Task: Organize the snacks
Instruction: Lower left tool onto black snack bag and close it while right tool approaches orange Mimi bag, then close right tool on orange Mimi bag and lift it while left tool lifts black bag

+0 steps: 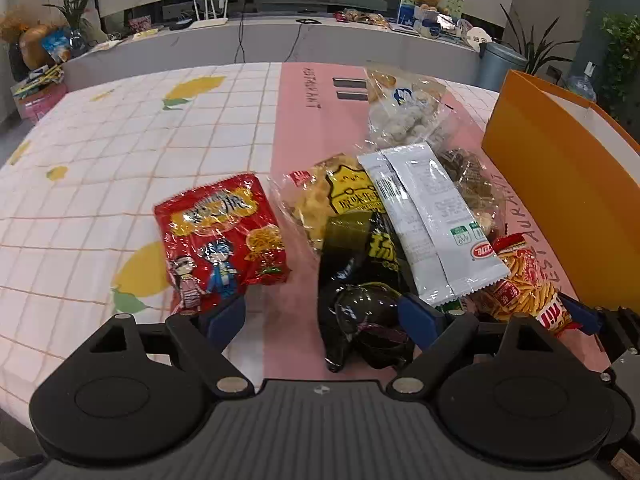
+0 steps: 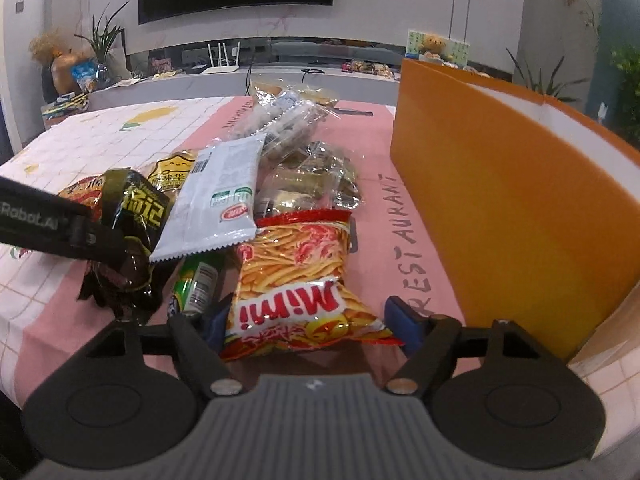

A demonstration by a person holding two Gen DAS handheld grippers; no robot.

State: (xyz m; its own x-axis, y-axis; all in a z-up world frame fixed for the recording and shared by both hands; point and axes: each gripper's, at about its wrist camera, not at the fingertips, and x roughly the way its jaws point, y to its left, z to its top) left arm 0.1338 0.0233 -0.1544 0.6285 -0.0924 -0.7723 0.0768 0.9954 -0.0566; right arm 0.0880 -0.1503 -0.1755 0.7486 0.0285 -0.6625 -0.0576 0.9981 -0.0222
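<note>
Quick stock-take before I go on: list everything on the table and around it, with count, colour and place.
Noodle snack bag: 1, red, alone on the checked cloth, left of the pile.
Black packet: 1, black with yellow print, between the left gripper's fingers.
White packet: 1, white, face down on top of the pile.
Mimi bag: 1, orange and red, between the right gripper's fingers.
Green tube: 1, green, under the white packet.
Clear bags: several, at the pile's far side.
Orange box: 1, orange, right of the pile.
Tablecloth: 1, white checks with lemons, pink strip.
Left gripper: open.
Right gripper: open around the Mimi bag.
</note>
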